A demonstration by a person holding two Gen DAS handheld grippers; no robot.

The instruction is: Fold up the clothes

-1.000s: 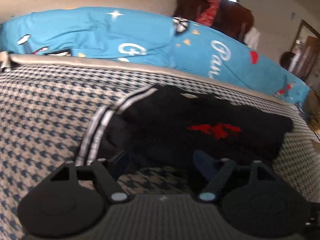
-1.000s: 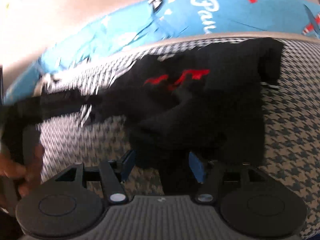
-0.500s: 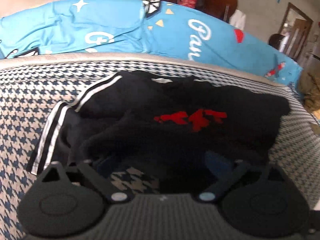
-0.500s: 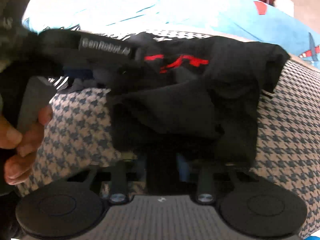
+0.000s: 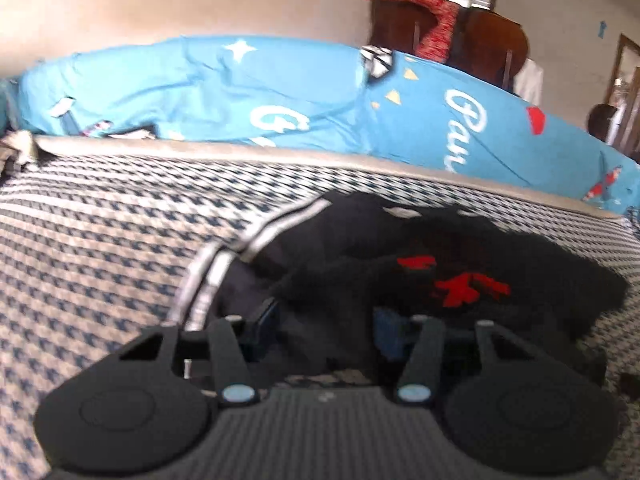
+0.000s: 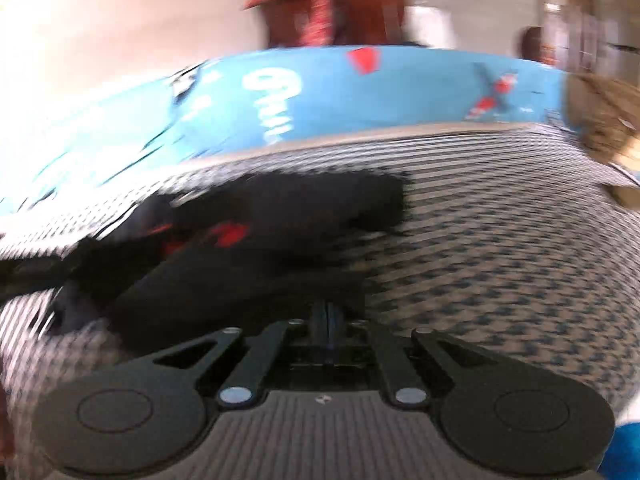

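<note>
A black garment (image 5: 460, 264) with a red print (image 5: 464, 288) and white side stripes (image 5: 224, 264) lies crumpled on the houndstooth cover (image 5: 100, 248). My left gripper (image 5: 325, 326) is low over its near edge. The blue pads (image 5: 264, 320) stand apart, open, with loose black cloth lying between them. The right wrist view is blurred. There the black garment (image 6: 280, 216) stretches from the left down to my right gripper (image 6: 326, 314), whose fingers are pressed together and shut on the cloth's near edge.
A blue printed quilt (image 5: 280, 96) is bunched along the far edge of the cover. Behind it stands a dark wooden chair (image 5: 480, 36) draped with red cloth. A brown bundle (image 6: 600, 116) sits at the far right. Bare houndstooth cover (image 6: 500, 260) extends right of the garment.
My right gripper's fingers have shut on the black cloth and its view has swung right, losing the hand and other gripper. The left gripper's fingers have narrowed over the garment's edge.
</note>
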